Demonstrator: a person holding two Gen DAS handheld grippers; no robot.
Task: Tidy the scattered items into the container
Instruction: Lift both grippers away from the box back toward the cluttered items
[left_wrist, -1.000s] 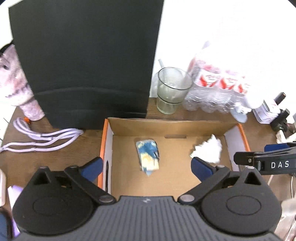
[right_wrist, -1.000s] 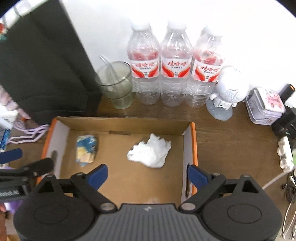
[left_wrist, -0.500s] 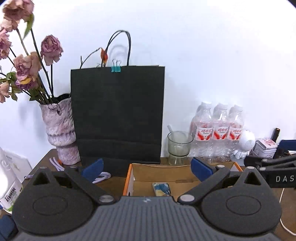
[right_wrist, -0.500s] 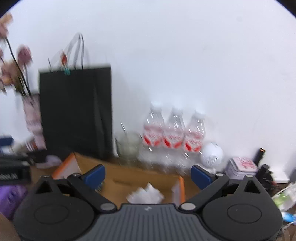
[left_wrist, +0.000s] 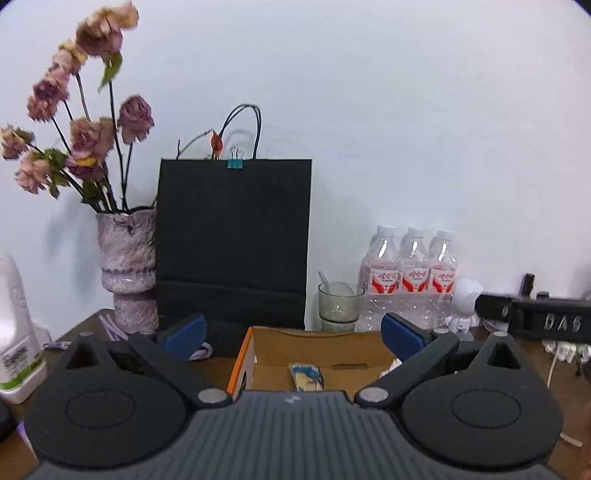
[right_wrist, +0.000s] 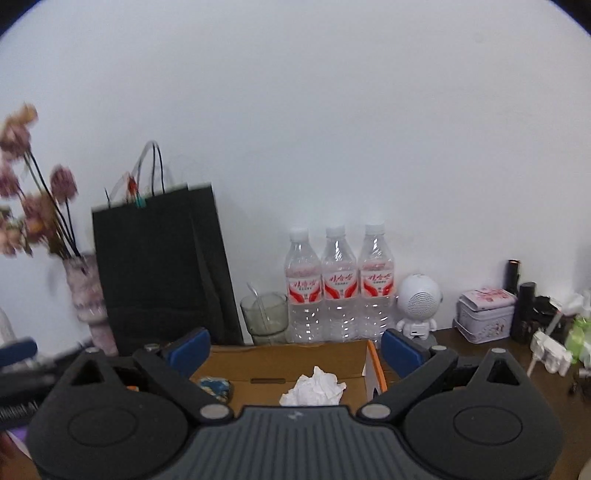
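Left wrist view. We see the left tongs (left_wrist: 293, 332) spread wide with nothing between the blue pads. A second ago this camera looked down into the box (left_wrist: 258, 345); now it looks nearly level, and the wall, the black bag (left_wrist: 232, 240), the vase (left_wrist: 127, 269) and its dried roses (left_wrist: 85, 125) fill the frame. Only the far part of the box shows above the tongs' body. The blue-yellow packet (left_wrist: 306, 376) lies inside it, its near end cut off. The tissue (left_wrist: 395, 363) is a white sliver behind the right finger. The right tongs' side bar pokes in at the right edge. Glass (left_wrist: 340, 302) and three bottles (left_wrist: 412, 280) stand behind the box on the bench (left_wrist: 535, 354).

Right wrist view. The right tongs (right_wrist: 295, 350) are released, empty, and their jaws have just been opening a little further. This view has likewise swung up from the box interior to the wall. The box (right_wrist: 288, 356) shows only its back wall and orange right edge. The tissue (right_wrist: 314, 386) lies inside, right of centre; the packet (right_wrist: 218, 386) is half hidden by the left finger. The left side of the frame is blurred: roses and vase smeared. A speaker (right_wrist: 419, 299) and tin (right_wrist: 484, 314) stand right of the bottles (right_wrist: 338, 284).
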